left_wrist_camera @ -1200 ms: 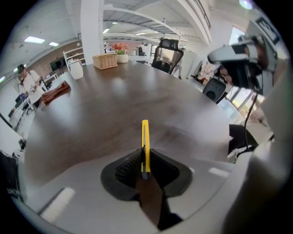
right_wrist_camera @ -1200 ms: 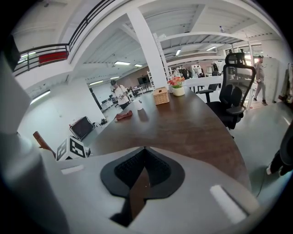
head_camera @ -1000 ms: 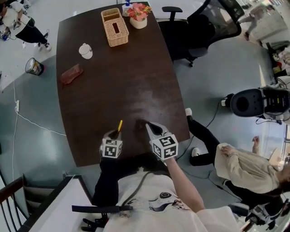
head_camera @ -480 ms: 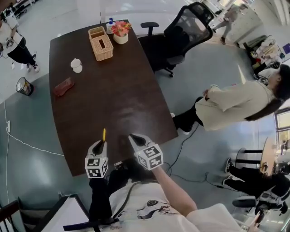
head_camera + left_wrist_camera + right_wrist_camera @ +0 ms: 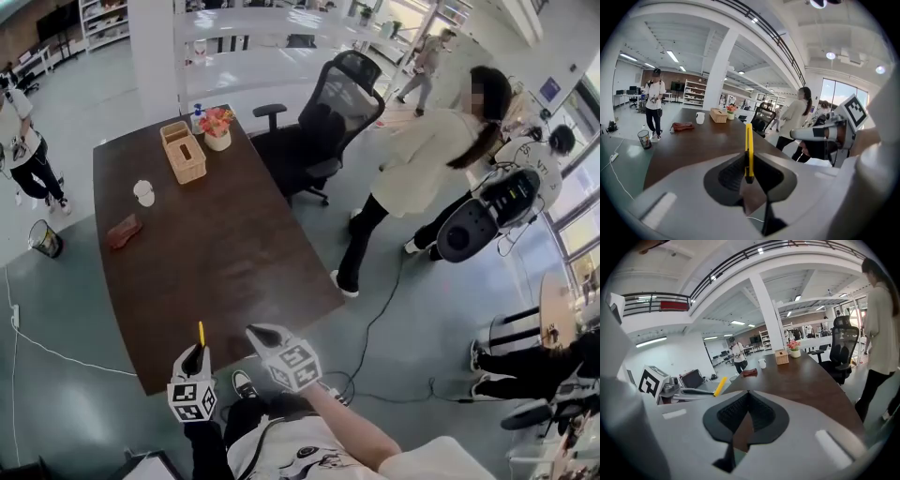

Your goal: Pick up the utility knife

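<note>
The utility knife [image 5: 748,149] is clamped in the left gripper's [image 5: 195,356] jaws at the worktop's [image 5: 216,253] near edge; the right gripper's [image 5: 255,334] jaws are closed.

table [image 5: 230,258] near half: open — far end: basket [image 5: 184,152], cup [image 5: 143,193], cloth [image 5: 124,231] | right flank: chair [image 5: 323,117]

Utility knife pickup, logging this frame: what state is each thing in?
utility knife, held upright
left gripper, fingers shut on the utility knife
right gripper, fingers shut, nothing between them
mug, upright on the table
brown pouch, lying flat
</note>
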{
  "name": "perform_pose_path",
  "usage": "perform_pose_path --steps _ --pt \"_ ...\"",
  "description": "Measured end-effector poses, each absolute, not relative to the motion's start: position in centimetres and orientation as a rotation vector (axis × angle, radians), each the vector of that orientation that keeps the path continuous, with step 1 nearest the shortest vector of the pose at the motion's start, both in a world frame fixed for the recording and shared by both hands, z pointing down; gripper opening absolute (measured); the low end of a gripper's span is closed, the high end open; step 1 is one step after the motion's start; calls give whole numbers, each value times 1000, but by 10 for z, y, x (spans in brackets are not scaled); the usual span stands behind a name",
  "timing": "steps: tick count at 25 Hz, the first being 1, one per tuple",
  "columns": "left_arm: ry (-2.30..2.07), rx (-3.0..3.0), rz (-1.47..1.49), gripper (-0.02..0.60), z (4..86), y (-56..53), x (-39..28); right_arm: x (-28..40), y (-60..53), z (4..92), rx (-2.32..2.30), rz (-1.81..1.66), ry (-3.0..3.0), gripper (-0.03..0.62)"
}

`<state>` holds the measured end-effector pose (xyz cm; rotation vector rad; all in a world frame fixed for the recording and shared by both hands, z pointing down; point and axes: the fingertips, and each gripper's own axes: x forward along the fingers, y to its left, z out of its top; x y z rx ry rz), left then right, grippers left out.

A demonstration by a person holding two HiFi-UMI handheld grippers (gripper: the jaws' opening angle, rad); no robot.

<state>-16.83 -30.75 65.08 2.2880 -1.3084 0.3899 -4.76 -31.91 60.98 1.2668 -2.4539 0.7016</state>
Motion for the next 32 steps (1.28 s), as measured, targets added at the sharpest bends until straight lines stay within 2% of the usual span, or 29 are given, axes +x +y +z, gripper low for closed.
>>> perform_pose_path --steps 7,16,32 --pt "-1377 2354 322 51 612 -272 -139 -22 -281 564 1271 612 -2582 2" --pt "-1462 2311 327 49 604 -163 -89 37 -190 548 1263 604 -2634 2" --pt "-1534 2371 233 49 540 -76 -89 42 -104 514 1304 565 -2714 2"
